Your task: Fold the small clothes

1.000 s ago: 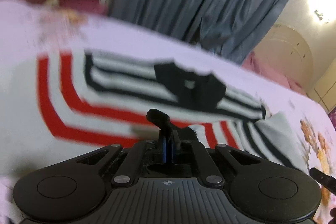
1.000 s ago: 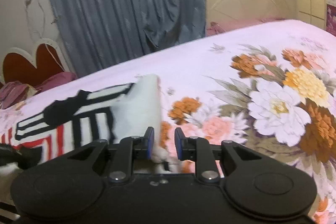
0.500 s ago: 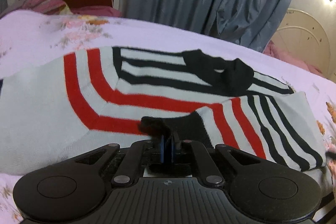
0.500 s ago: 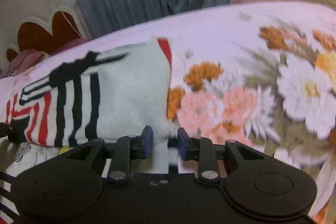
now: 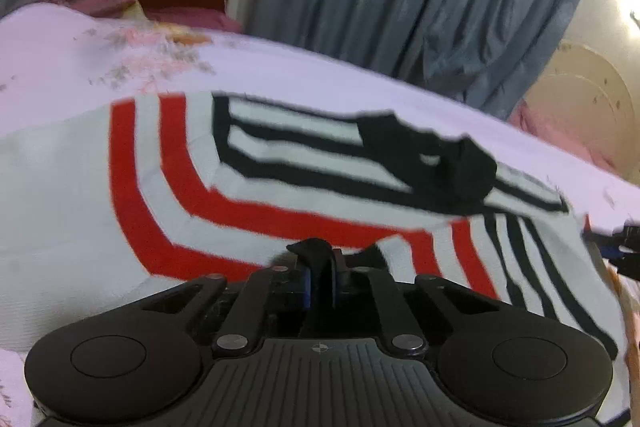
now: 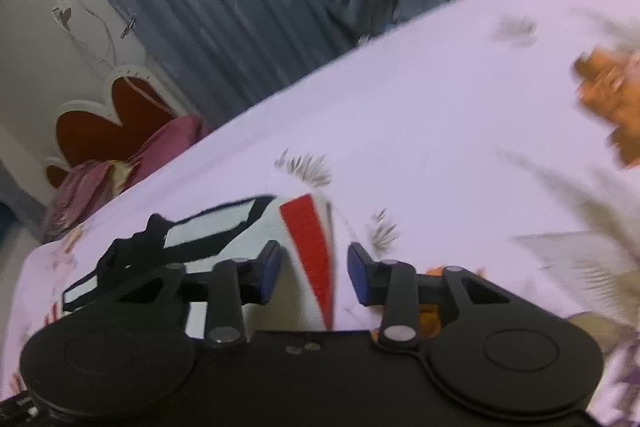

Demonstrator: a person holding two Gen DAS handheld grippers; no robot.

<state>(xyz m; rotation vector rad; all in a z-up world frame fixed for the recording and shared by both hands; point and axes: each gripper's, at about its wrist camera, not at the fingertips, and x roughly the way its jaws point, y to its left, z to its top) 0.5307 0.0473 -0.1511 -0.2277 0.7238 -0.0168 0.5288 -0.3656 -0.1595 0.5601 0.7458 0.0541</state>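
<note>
Striped sweater (image 5: 248,183) on floral bedsheet (image 6: 440,115), left gripper (image 5: 319,269) jaws pinching black cuff (image 5: 316,251), right gripper (image 6: 314,269) jaws apart, closing.

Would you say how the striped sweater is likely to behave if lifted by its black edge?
The striped sweater lies limp on the bed, so it would probably droop. Its knit looks soft, likely grippy. The left tool is pinching only a small fold, so it may stretch.

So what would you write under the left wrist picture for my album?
Left hand-held gripper pinching a black edge of the striped sweater spread on the floral bedsheet.
</note>
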